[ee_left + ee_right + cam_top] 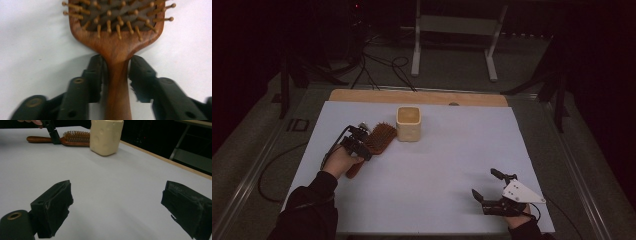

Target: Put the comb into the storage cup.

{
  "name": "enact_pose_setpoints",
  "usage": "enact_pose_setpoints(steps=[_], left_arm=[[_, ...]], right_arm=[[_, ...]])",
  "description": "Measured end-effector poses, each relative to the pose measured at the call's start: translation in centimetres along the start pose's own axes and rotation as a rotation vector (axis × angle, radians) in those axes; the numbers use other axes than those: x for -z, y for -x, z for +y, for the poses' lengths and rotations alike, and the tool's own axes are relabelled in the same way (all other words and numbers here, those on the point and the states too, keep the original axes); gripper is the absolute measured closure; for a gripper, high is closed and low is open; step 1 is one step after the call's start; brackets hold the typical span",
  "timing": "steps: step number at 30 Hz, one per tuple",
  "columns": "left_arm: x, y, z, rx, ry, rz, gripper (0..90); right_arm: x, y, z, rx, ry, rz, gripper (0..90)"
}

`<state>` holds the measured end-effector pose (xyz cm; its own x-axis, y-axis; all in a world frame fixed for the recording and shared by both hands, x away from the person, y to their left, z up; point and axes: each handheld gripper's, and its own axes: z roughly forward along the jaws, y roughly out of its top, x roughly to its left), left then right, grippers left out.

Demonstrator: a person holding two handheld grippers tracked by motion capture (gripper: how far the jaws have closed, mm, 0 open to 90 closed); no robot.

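A wooden hairbrush (379, 137) lies bristles up on the white sheet, left of the middle. My left gripper (360, 144) is over its handle. In the left gripper view the two black jaws sit against either side of the brush's (117, 45) neck, with my left gripper (116, 66) shut on it. Near the front right, my right gripper (486, 183) rests with its jaws wide apart and nothing between them. The right gripper view has my right gripper (117, 205) over bare sheet, and the brush (75, 137) far off.
A cream square cup (408, 123) stands upright just right of the brush head, also in the right gripper view as the cup (106, 136). The white sheet (437, 165) covers a wooden table whose far edge (417, 97) shows. Cables and a metal stand lie on the floor beyond.
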<state>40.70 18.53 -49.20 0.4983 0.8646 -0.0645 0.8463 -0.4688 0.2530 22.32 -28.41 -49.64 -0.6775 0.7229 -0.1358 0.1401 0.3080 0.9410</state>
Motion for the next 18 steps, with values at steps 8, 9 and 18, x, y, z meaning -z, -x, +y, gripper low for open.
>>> enact_pose_setpoints(steps=[8,9,18], left_arm=[[-0.1,-0.1,-0.2,0.015,0.012,0.004,72.7],[-0.1,-0.1,-0.3,0.019,0.019,0.002,73.0],[0.0,-0.5,-1.4,0.044,0.097,-0.025,73.6]], right_arm=[[-0.1,0.0,0.0,0.001,-0.003,0.003,8.4],[-0.1,0.0,0.0,0.001,-0.004,0.002,8.4],[0.0,0.1,0.0,-0.002,0.001,0.001,8.4]])
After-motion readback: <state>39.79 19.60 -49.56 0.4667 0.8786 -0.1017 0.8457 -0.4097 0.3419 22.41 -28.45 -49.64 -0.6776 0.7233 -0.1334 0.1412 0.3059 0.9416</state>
